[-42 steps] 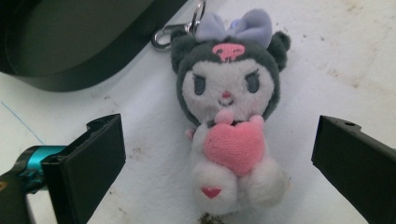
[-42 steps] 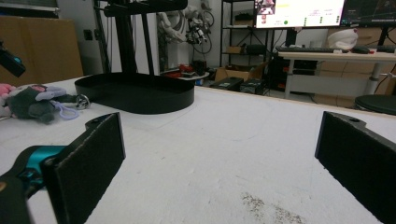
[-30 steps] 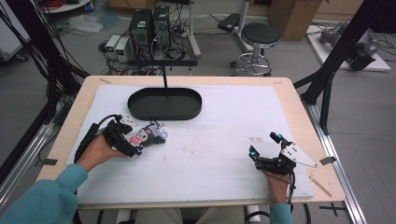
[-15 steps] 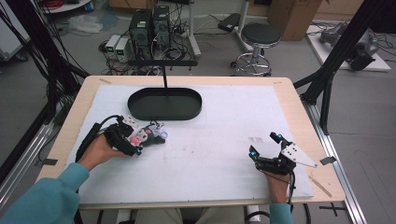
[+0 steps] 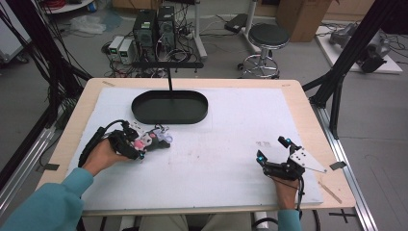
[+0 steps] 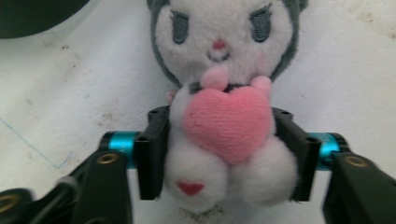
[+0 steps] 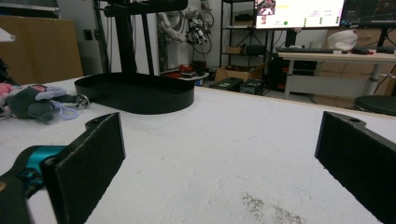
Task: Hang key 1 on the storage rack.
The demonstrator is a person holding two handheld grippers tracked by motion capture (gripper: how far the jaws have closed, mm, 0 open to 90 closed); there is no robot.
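Observation:
A small white and grey plush toy [image 5: 158,136] holding a pink heart [image 6: 227,122] lies on the white table cover, left of centre. My left gripper [image 5: 144,142] is shut on its body, and a black pad [image 6: 153,151] presses into each side below the heart. The toy's face points away from the gripper. My right gripper [image 5: 273,149] rests on the table at the right, near the front edge. It stands open with nothing between its wide-apart pads [image 7: 91,163]. From the right gripper view the toy [image 7: 32,102] lies far off at the left.
A black oval tray [image 5: 170,108] sits at the back centre of the table, just beyond the toy, with a black stand post [image 5: 169,79] rising behind it. The tray [image 7: 135,95] also appears ahead in the right gripper view. Stool, computers and cables stand on the floor beyond.

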